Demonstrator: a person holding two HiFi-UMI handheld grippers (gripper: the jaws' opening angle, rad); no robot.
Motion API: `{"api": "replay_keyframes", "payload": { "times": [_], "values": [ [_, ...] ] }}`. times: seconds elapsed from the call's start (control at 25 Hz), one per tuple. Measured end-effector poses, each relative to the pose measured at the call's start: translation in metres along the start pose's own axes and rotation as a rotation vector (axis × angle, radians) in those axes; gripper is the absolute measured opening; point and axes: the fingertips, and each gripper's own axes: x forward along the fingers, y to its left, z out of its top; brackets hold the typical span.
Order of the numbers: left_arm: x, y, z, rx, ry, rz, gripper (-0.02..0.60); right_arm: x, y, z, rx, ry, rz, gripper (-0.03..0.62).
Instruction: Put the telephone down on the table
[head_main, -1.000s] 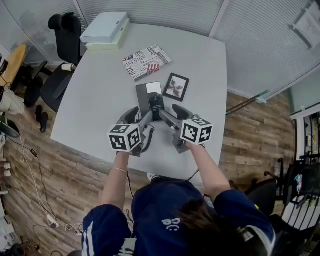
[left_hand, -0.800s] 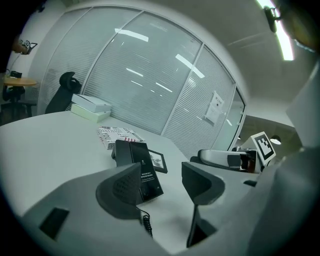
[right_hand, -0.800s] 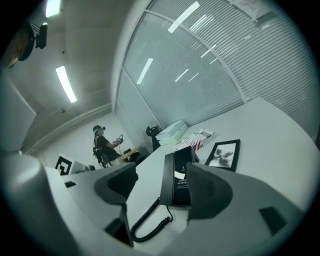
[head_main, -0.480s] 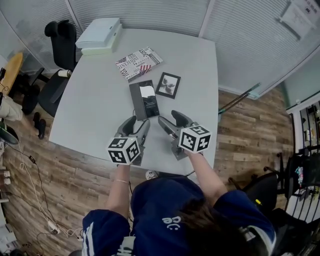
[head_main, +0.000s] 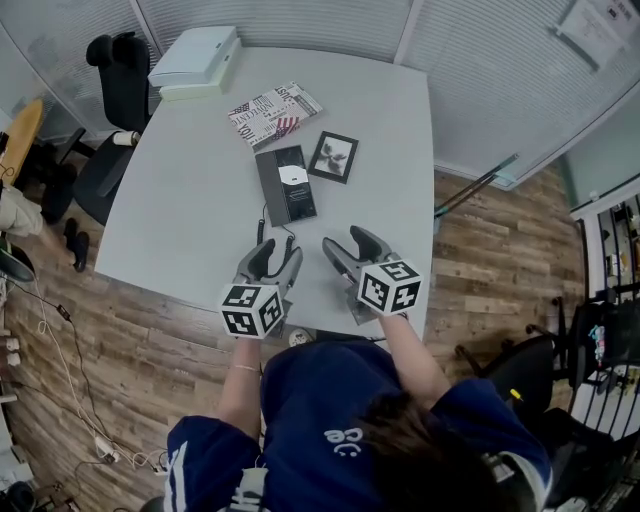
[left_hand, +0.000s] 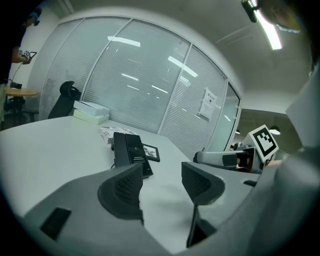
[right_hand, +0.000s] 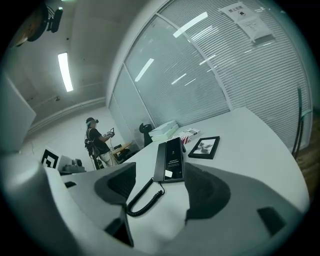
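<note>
The telephone (head_main: 287, 184) is lying flat on the pale grey counter (head_main: 170, 210), near its middle, with its long black body pointing from the near edge toward the far one. The handset is resting in place along the body's left side, and a small pale label is showing on the face. A black coiled cord (right_hand: 141, 197) is trailing loosely from its near end across the counter.

The person (head_main: 340, 440) wears a navy short-sleeved shirt (head_main: 310, 410) with white lettering on the back and white marks on the left sleeve (head_main: 195, 450); the hair (head_main: 420, 455) is dark. The left gripper (head_main: 278, 252) and right gripper (head_main: 346, 240) have curved grey jaws with ribbed dark pads (left_hand: 122, 189), each bearing a white cube (head_main: 252, 310) with black square markers
</note>
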Motion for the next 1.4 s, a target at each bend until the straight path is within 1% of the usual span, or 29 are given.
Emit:
{"api": "replay_keyframes", "payload": {
  "times": [0.16,0.32,0.4,0.44,0.52,0.64,0.72,0.84,0.92,1.08,1.4],
  "values": [
    [-0.004,-0.003,-0.01,-0.031,-0.007,0.006,0.242,-0.003,0.001,-0.01,-0.002,0.017,0.0,0.312],
    [-0.006,-0.009,-0.013,-0.024,-0.009,-0.014,0.239,-0.003,0.008,-0.018,-0.01,0.03,0.015,0.266],
    [-0.008,-0.01,-0.013,-0.006,-0.012,-0.008,0.235,-0.002,0.011,-0.021,-0.024,0.037,0.02,0.237],
    [-0.009,-0.01,-0.012,0.009,-0.015,0.003,0.223,-0.002,0.013,-0.022,-0.029,0.038,0.022,0.222],
    [-0.011,-0.008,-0.011,0.033,-0.021,0.026,0.143,-0.001,0.016,-0.024,-0.04,0.041,0.027,0.19],
    [-0.012,-0.006,-0.012,0.046,-0.016,0.043,0.083,0.001,0.023,-0.027,-0.071,0.058,0.044,0.136],
    [-0.013,-0.004,-0.015,0.046,-0.003,0.046,0.003,0.003,0.029,-0.029,-0.099,0.069,0.06,0.116],
    [-0.015,-0.004,-0.021,0.043,0.012,0.04,0.003,0.005,0.032,-0.03,-0.119,0.067,0.052,0.039],
    [-0.016,-0.003,-0.024,0.052,0.02,0.047,0.003,0.006,0.029,-0.032,-0.119,0.067,0.039,0.014],
    [-0.018,-0.003,-0.024,0.06,0.026,0.052,0.003,0.005,0.026,-0.032,-0.117,0.073,0.028,0.009],
    [-0.015,-0.011,-0.025,0.072,0.025,0.038,0.003,0.002,0.021,-0.03,-0.098,0.058,0.002,0.009]
  ]
}}
